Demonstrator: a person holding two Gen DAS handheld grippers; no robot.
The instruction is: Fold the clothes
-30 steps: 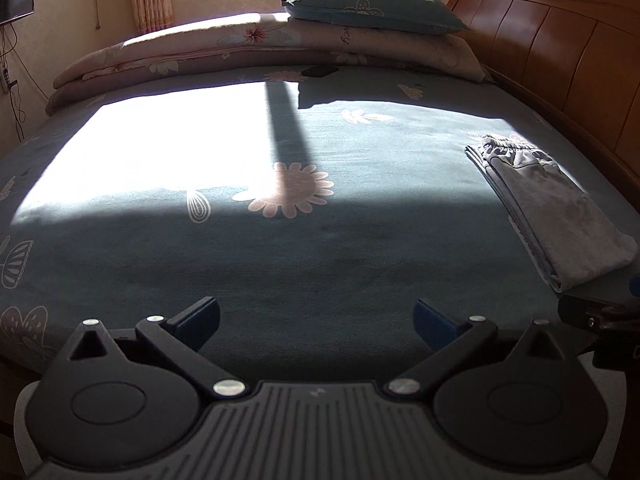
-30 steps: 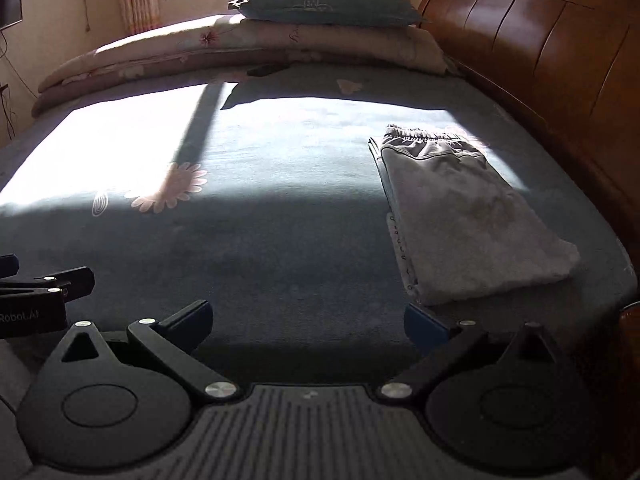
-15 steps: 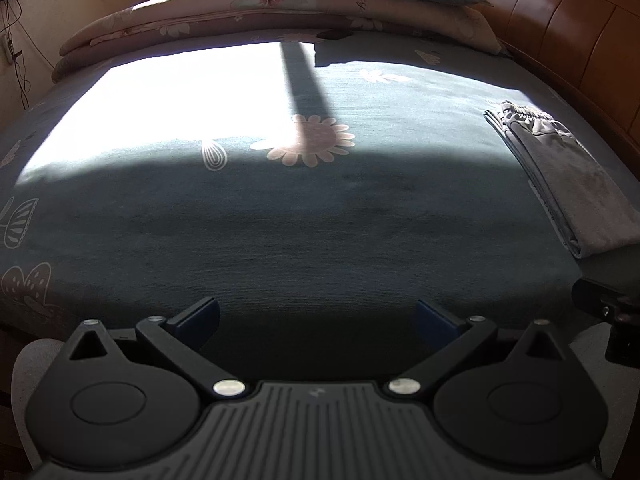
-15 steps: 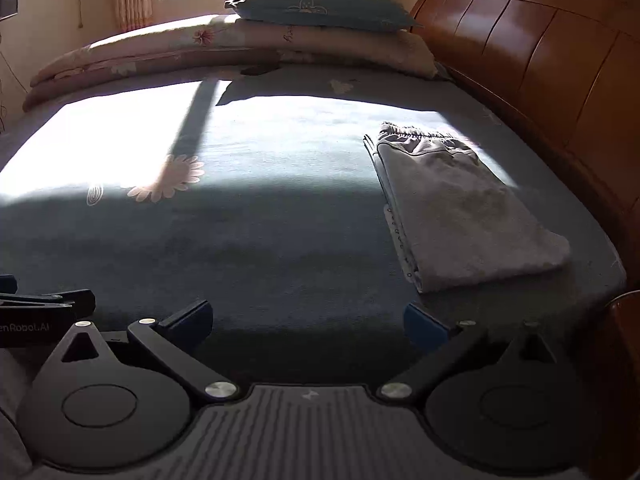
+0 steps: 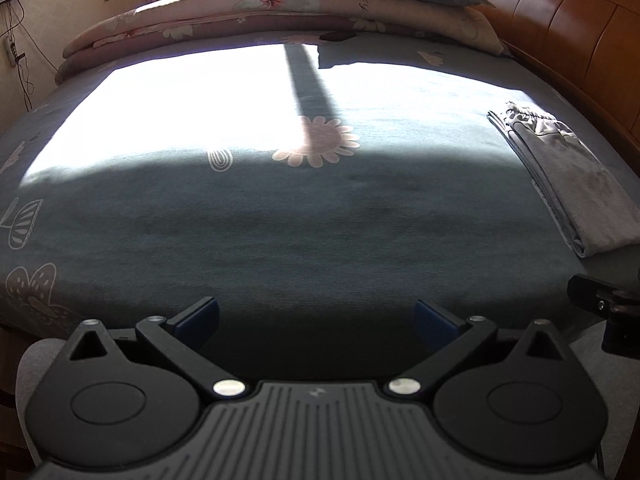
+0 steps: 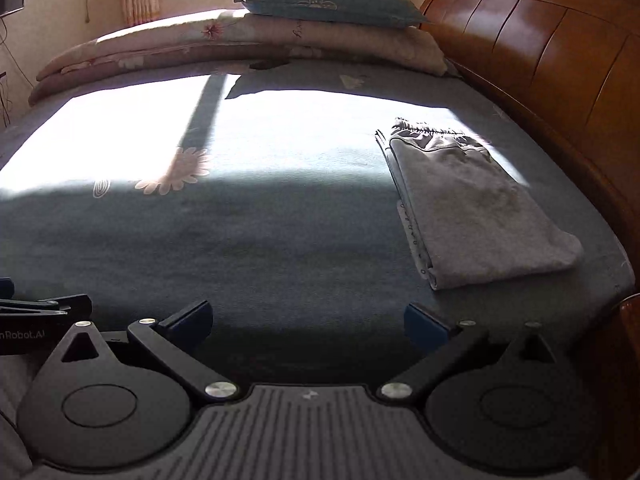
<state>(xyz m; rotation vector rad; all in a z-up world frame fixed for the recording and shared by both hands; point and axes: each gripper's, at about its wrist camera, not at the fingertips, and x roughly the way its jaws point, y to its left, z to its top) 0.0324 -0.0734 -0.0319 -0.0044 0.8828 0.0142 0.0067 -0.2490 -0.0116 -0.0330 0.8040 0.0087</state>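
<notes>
The dark blue-green flower-printed bedspread lies flat and bare across its middle and left side. A folded grey garment occupies the right side, near the carved brown wooden headboard walling that edge. At the far end, a folded pink floral quilt and teal pillow block passage.

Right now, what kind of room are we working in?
Most likely a bedroom: a wide bed with a wooden headboard, a pillow on a folded quilt, and a folded grey garment.
</notes>
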